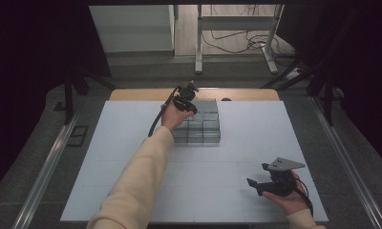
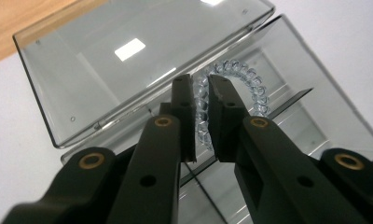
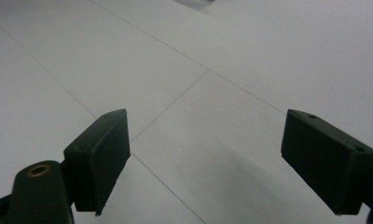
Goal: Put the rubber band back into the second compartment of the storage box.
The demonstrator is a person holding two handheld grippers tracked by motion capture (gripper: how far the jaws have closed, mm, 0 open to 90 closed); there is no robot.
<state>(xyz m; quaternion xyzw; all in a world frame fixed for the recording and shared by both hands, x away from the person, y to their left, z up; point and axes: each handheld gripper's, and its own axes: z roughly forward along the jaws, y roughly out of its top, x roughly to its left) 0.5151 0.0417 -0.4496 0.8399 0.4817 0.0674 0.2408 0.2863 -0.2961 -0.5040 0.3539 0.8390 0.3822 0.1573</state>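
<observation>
Left gripper (image 2: 201,119) is over the far end of the clear compartment box (image 1: 198,125), which sits mid-counter toward the back edge. In the left gripper view my jaws are pinched nearly together on a clear spiral hair tie (image 2: 236,86); the coil runs up through the narrow gap between the pads and loops out above them. The tie hangs over an open compartment of the box (image 2: 315,116). The hinged lid (image 2: 128,60) is flipped up and back, toward the wooden strip at the counter's far edge. Can't tell whether the tie's lower end touches the compartment floor.

From the high view, the left hand (image 1: 172,116) is reaching forward, sleeve stretched across the white counter (image 1: 112,157), cable trailing back off the gripper.

Right gripper (image 1: 268,183) is parked near the front right corner, well apart from the box, held in the right hand (image 1: 287,198). Its jaws stand wide open with nothing between them, just bare counter surface (image 3: 198,93) below.
</observation>
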